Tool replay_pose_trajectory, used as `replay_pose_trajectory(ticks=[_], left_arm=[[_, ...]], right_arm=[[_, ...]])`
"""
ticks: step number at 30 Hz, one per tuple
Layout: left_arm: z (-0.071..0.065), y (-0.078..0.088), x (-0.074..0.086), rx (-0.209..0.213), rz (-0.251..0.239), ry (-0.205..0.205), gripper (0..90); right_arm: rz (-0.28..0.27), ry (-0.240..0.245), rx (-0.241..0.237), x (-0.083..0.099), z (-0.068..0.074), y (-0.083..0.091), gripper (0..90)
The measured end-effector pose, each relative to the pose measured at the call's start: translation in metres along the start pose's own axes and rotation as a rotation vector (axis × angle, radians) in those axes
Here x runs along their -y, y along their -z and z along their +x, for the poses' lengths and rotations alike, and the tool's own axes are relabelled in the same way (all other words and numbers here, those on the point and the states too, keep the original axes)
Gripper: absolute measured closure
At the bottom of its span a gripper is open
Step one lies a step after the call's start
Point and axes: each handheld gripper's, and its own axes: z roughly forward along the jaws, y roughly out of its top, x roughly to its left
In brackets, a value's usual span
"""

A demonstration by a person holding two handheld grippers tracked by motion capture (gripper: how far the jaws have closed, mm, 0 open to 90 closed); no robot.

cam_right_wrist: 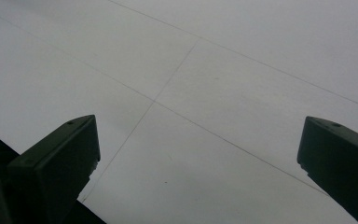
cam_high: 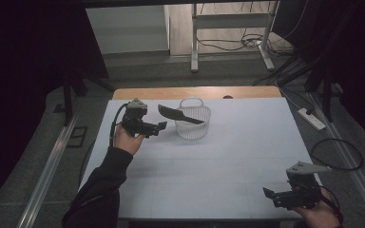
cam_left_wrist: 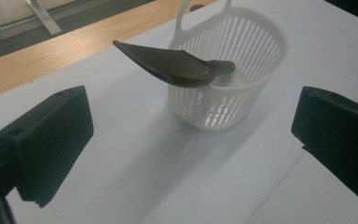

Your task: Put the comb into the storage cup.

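- We see the left gripper [cam_high: 160,126] spread, empty, just left of the white basket [cam_left_wrist: 242,100] (dark spatula [cam_left_wrist: 175,65] propped across its rim).
- Right gripper [cam_high: 269,195] spread too, over bare table [cam_right_wrist: 242,60].

A white-topped table [cam_high: 247,156] with a bare wooden far edge [cam_high: 197,92] stands on grey flooring [cam_high: 142,71] in a dim room. Beyond it, a white metal desk frame [cam_high: 233,21] rises above tangled black cables [cam_high: 247,42]; a white power strip [cam_high: 311,118] lies right.
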Motion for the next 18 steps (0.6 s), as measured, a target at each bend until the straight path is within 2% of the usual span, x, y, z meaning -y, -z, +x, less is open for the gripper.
replay_pose_trajectory(ticks=[6,18], left_arm=[[0.001,0.001,0.005,0.023,0.005,-0.005,0.0],[-0.002,0.007,0.012,0.03,-0.02,-0.02,0.0]], right_arm=[[0.001,0.004,0.0,0.0,0.001,0.0,0.0],[0.0,0.007,-0.002,0.0,0.001,0.0,0.0]])
